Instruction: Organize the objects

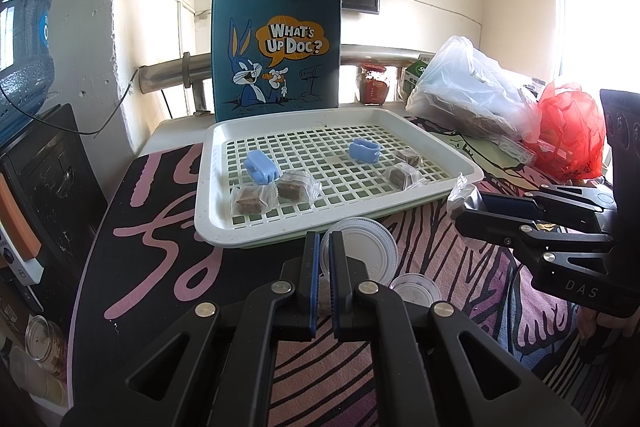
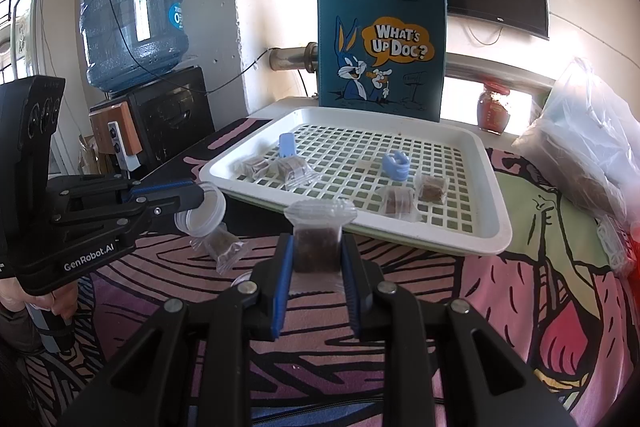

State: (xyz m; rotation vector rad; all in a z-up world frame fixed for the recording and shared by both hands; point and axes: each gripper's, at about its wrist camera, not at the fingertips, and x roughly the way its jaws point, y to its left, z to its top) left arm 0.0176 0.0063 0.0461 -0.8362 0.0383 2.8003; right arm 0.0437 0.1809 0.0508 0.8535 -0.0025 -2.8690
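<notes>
A white slotted tray [image 1: 460, 163] [image 2: 496, 223] holds several wrapped brown cakes [image 1: 294, 185] [image 2: 396, 201] and two blue clips [image 1: 262, 167] [image 2: 395, 163]. My left gripper [image 1: 325, 247] [image 2: 198, 193] is shut on the rim of a clear plastic cup [image 1: 362, 253] [image 2: 202, 213], tilted above the cloth. My right gripper [image 2: 318, 251] [image 1: 474, 205] is shut on a wrapped brown cake [image 2: 316, 243] [image 1: 460, 197], held in front of the tray's near edge. Another wrapped cake [image 2: 222, 245] lies on the cloth under the cup.
A blue "What's Up Doc?" tote bag [image 1: 278, 43] [image 2: 380, 47] stands behind the tray. A small clear lid [image 1: 416, 289] lies on the patterned cloth. Plastic bags [image 1: 472, 95] [image 2: 580, 143] and a red bag [image 1: 572, 131] sit right; a water jug [image 2: 132, 15] left.
</notes>
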